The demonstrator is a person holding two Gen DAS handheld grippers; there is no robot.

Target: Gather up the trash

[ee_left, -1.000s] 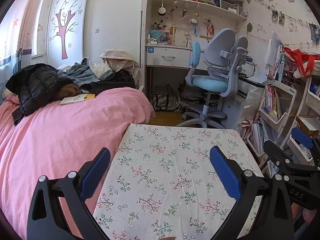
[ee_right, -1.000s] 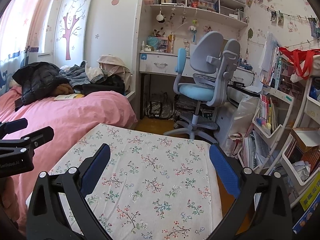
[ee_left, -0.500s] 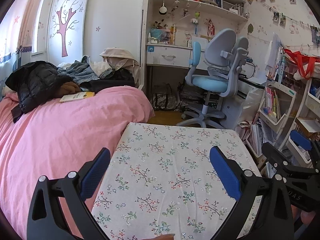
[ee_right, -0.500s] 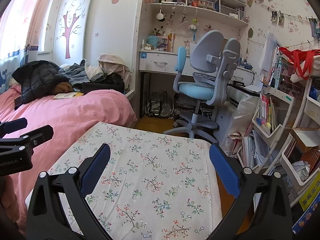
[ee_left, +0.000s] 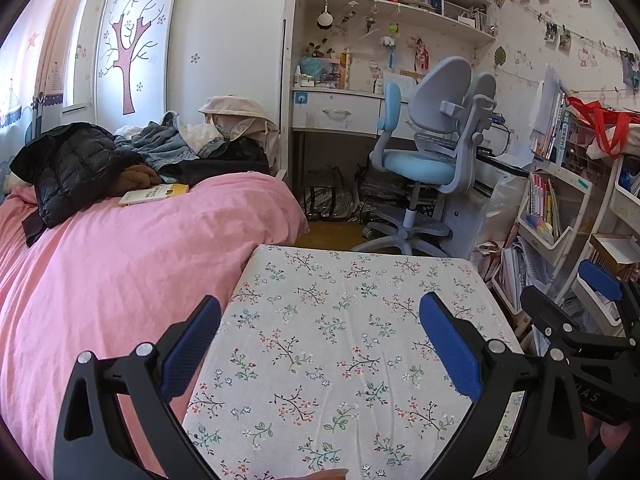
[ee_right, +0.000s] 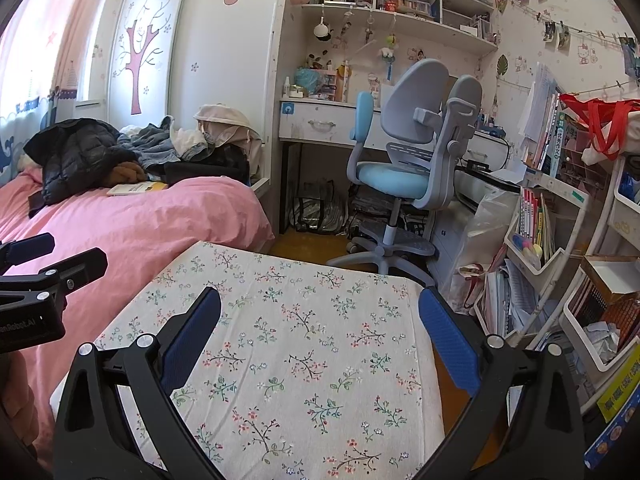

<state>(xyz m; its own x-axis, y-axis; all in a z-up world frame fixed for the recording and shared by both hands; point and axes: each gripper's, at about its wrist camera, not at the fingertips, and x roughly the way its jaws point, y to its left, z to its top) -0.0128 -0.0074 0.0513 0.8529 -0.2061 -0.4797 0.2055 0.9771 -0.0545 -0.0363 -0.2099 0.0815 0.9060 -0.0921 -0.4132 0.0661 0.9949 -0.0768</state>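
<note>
Both the left tongs (ee_left: 320,344) and the right tongs (ee_right: 320,340) hover released over the floral worktop (ee_left: 344,320) with no trash visible on it — so first search beside the worktop, perhaps right of it, before closing.

Bed (ee_left: 120,264) left of table (ee_left: 344,320); chair (ee_left: 432,152) behind.

The table (ee_left: 352,320) wears matt woven cloth printed with small flowers. Left of it, the bed (ee_left: 120,264) has a soft, creased pink cotton cover; a puffy black jacket (ee_left: 68,168) with a faint sheen lies at its far end. The left hand-held gripper (ee_left: 320,344) is matt black plastic with textured blue rubber pads (ee_left: 448,344) and shiny metal screws. The far chair (ee_left: 432,152) is smooth grey plastic
</note>
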